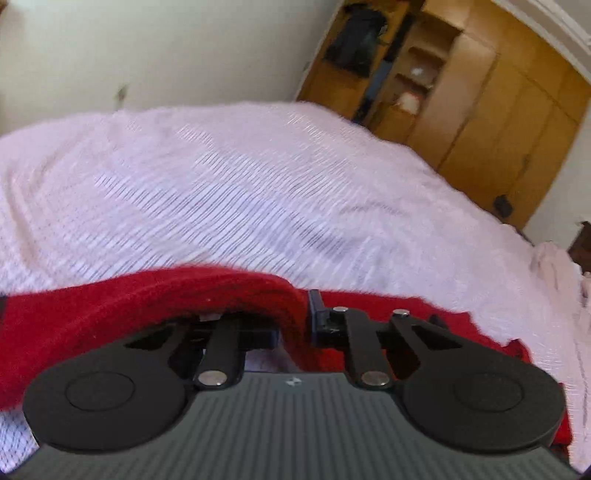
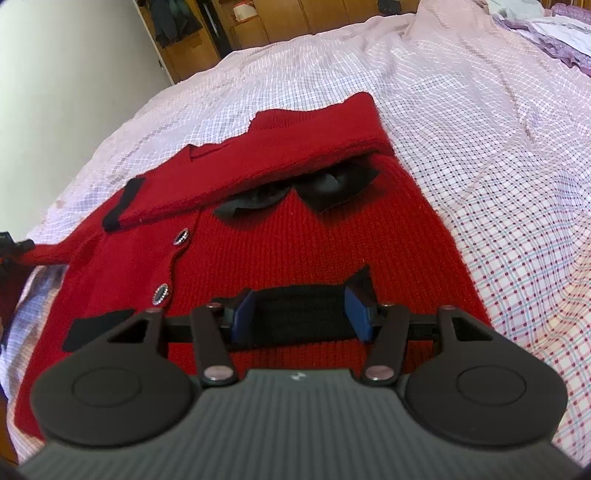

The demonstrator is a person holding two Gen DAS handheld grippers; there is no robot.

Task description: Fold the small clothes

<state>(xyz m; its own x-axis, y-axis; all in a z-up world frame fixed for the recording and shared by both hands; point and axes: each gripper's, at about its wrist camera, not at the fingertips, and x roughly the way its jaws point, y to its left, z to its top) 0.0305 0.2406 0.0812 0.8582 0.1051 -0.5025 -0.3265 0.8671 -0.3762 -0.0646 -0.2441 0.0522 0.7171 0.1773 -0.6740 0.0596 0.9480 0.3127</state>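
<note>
A small red knit cardigan (image 2: 325, 240) with black trim, a black collar (image 2: 295, 195) and dark buttons lies on the bed. One sleeve is folded across its chest. My right gripper (image 2: 301, 314) is open, its blue pads on either side of the black hem band (image 2: 301, 314). My left gripper (image 1: 293, 325) is shut on a fold of the red cardigan (image 1: 147, 299), lifted a little over the bed. It shows at the left edge of the right wrist view (image 2: 14, 247), holding a stretched red corner.
The bed is covered by a pale pink checked sheet (image 2: 498, 184). A wooden wardrobe with open shelves (image 1: 461, 92) stands beyond the bed by a white wall. Purple and white bedding (image 2: 546, 33) is piled at the far right.
</note>
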